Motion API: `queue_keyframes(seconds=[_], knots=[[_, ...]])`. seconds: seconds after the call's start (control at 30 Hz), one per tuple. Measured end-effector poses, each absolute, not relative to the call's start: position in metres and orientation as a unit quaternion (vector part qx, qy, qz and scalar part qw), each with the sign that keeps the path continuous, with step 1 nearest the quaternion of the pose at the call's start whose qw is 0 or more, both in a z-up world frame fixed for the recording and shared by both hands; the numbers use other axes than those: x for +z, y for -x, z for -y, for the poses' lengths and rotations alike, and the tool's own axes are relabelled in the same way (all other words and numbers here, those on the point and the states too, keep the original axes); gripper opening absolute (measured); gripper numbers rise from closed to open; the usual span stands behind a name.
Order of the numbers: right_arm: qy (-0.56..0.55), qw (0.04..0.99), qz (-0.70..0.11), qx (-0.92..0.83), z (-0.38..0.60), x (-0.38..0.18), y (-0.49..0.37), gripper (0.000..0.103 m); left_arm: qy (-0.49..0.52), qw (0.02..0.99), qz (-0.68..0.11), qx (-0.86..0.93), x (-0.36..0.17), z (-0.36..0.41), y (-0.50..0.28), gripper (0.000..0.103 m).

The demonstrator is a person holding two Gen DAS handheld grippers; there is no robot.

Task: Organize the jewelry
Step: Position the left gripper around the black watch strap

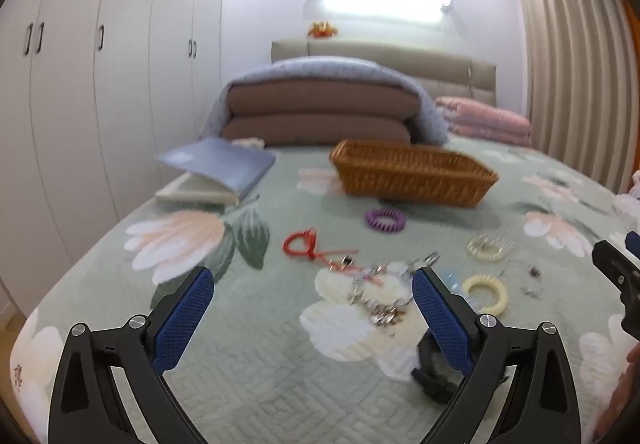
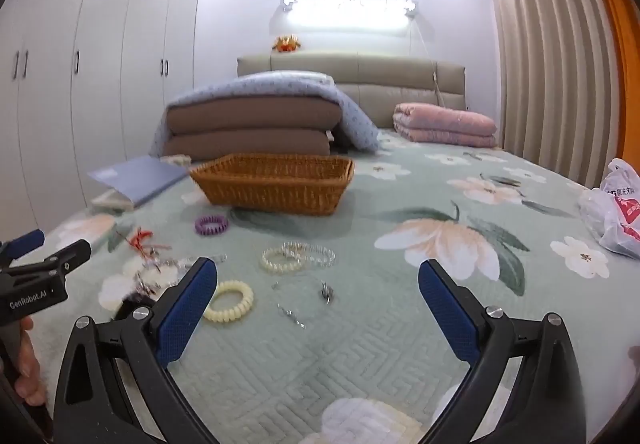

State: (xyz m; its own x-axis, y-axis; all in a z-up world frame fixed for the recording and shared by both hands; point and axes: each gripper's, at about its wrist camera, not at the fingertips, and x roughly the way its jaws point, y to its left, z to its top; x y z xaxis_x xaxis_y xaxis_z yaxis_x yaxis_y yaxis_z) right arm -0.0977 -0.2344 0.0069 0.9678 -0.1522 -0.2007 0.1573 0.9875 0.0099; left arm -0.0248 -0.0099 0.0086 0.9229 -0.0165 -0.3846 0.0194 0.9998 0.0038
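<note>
Jewelry lies scattered on the green floral bedspread in front of a brown wicker basket (image 1: 414, 173), also in the right wrist view (image 2: 276, 180). In the left wrist view: a purple coil ring (image 1: 385, 220), a red cord bracelet (image 1: 301, 244), a silver charm chain (image 1: 380, 294), a cream coil ring (image 1: 486, 291) and a clear bead bracelet (image 1: 489, 247). My left gripper (image 1: 312, 280) is open and empty above the chain. In the right wrist view: a pearl bracelet (image 2: 280, 260), a cream coil ring (image 2: 230, 300) and small silver pieces (image 2: 327, 292). My right gripper (image 2: 318, 272) is open and empty.
A blue book (image 1: 218, 162) lies on a white box at the left. Folded brown and blue bedding (image 1: 320, 108) and a pink quilt (image 2: 444, 124) sit near the headboard. A plastic bag (image 2: 614, 208) lies at the right edge. Wardrobes stand left, curtains right.
</note>
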Motion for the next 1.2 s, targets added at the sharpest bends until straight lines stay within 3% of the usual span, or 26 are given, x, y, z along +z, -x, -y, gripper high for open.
queue_keyframes(seconds=[1.2], knots=[[-0.008,0.992,-0.102,-0.079,0.232,0.007,0.093,0.102,-0.017,0.987,-0.157,-0.041,0.021,0.017,0.045,0.100]])
